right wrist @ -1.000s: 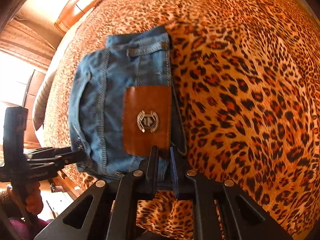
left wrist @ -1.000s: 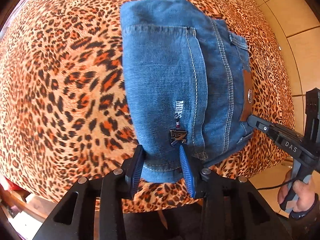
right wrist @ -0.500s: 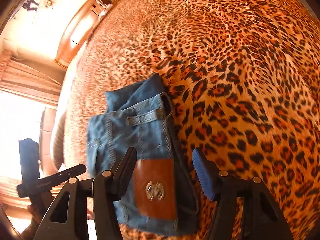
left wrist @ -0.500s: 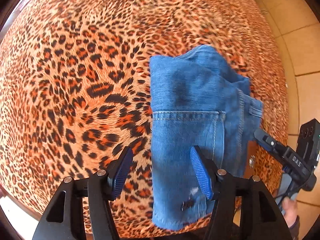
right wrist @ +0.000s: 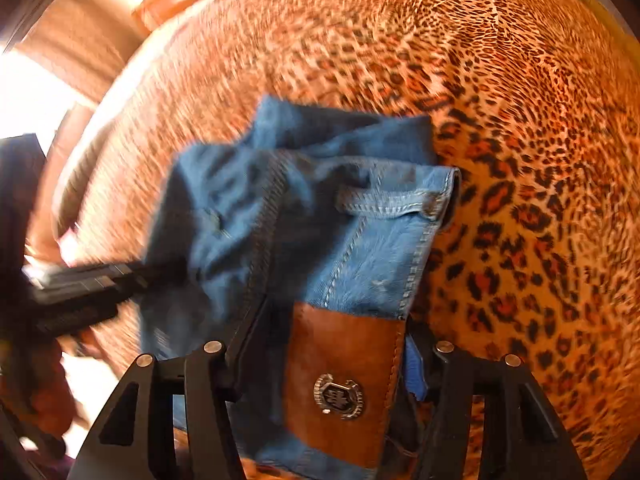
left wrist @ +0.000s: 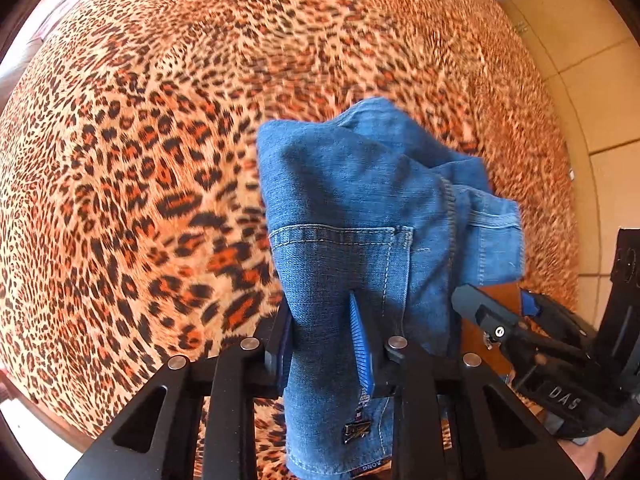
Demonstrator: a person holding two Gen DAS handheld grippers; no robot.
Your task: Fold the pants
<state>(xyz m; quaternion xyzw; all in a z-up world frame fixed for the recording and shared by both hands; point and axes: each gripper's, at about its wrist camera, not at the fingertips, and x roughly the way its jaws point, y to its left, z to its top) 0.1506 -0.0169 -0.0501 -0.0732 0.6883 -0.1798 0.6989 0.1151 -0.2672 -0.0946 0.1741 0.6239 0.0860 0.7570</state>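
Both grippers are pointing steeply down, side by side. The left gripper [left wrist: 326, 340] is closing its jaws, pinching a bunched strip of the pants [left wrist: 360, 208] between its blue pads. The right gripper [right wrist: 332, 344] is sitting wider, jaws straddling the waistband's leather patch [right wrist: 340, 376], closing slightly; can't tell if the pads are actually pressing.

Warm and bright, with blown-out glare far left of the right claw. Motion-blurred beyond both claws. Fisheye-bent, dark-cornered.
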